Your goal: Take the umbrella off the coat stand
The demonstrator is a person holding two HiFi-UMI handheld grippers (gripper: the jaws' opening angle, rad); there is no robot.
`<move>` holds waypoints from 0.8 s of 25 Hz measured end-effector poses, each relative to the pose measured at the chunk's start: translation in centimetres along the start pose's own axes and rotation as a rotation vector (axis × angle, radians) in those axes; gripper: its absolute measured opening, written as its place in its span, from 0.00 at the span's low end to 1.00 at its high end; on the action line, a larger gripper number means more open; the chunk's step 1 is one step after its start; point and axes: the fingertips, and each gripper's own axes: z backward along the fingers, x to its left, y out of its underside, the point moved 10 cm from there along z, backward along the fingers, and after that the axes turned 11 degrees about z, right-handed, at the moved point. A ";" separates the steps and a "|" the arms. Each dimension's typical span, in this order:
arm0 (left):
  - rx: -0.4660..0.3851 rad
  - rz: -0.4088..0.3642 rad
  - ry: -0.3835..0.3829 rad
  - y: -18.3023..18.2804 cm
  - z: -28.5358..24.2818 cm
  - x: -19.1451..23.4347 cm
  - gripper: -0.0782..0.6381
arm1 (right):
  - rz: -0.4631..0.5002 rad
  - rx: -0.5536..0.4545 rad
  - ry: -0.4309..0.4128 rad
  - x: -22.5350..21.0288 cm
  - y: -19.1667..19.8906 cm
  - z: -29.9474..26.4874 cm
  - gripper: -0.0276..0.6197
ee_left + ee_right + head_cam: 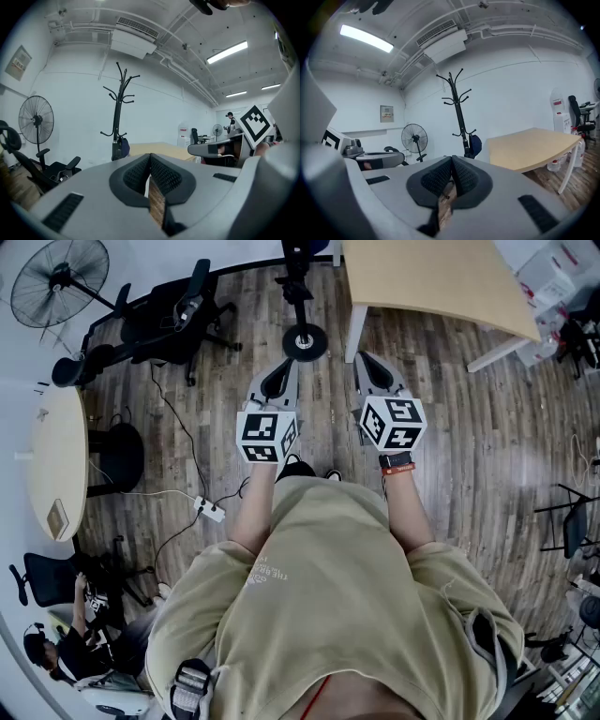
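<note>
Both tools are closed tight and hold nothing: our left tool (pixel 150 158) and right tool (pixel 451 161) point almost level toward the coat stand (pixel 458 110), well apart from it across the wooden floor (pixel 469 456). The dark blue umbrella (pixel 474 144) hangs low on the stand's pole, near a pale tabletop (pixel 534 145). We judge two risks: jaws left closed will only knock the umbrella, and a sideways pull instead of a lift may snag it and tip the stand.
</note>
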 end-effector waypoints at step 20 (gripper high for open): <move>0.040 0.061 0.003 1.3 -7.9 3.6 0.14 | -0.015 0.038 0.002 -3.1 0.8 -6.8 0.07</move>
